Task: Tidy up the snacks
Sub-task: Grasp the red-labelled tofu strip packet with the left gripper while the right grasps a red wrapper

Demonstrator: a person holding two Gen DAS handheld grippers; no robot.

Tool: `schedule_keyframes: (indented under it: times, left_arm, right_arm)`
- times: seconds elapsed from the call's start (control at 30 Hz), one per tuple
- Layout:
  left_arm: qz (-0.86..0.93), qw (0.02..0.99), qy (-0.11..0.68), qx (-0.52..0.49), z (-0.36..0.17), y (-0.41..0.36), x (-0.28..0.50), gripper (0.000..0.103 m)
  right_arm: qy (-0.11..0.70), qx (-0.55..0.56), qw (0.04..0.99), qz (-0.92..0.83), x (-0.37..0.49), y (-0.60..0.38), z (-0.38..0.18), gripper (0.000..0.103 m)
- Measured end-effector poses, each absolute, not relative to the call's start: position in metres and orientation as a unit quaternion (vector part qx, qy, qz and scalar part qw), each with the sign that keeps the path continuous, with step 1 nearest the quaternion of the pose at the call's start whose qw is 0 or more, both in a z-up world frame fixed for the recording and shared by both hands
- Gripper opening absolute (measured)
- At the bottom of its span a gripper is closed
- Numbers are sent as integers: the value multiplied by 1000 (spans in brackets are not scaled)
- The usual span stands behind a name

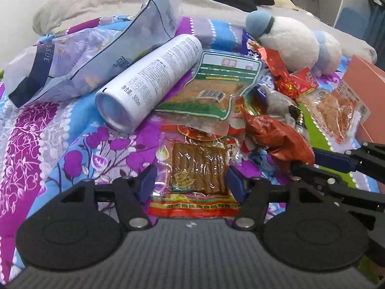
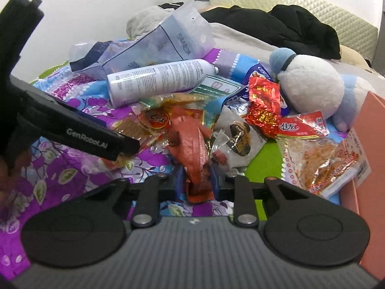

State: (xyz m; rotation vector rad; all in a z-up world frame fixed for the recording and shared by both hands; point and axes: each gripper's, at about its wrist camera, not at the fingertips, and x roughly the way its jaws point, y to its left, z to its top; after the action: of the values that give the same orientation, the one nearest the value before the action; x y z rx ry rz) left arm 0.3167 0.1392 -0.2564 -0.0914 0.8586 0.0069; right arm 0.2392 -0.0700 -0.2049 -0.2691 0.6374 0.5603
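Note:
Snack packets lie in a heap on a flowered quilt [image 1: 60, 144]. My left gripper [image 1: 190, 180] is open, its blue pads either side of a clear packet of brown tofu strips [image 1: 198, 166] with a red edge; I cannot tell if they touch it. My right gripper [image 2: 196, 178] is shut on a crumpled orange-red snack packet [image 2: 192, 142], which also shows in the left wrist view [image 1: 276, 137]. A green-bordered packet [image 1: 216, 89], red foil packets [image 2: 263, 103] and a dried-fish packet [image 2: 320, 159] lie around.
A white spray can [image 1: 149, 79] lies on its side beside an open tissue pack [image 1: 84, 57]. A white and blue plush toy [image 2: 312, 89] sits at the back right. An orange box [image 2: 370, 144] stands at the right. Dark clothes [image 2: 276, 24] are piled behind.

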Motion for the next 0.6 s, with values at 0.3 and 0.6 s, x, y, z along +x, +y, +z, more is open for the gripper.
schedule_keyframes:
  times: [0.3,0.6]
  left_arm:
    - [-14,906,418,-70,-245,124,285,52]
    - [-25,900,427,-86,-240,112,251,50]
  right_arm:
    - [321,-134,901,261,207,-90,-194,23]
    - [329,-124,905,238,166,-120,-183,23]
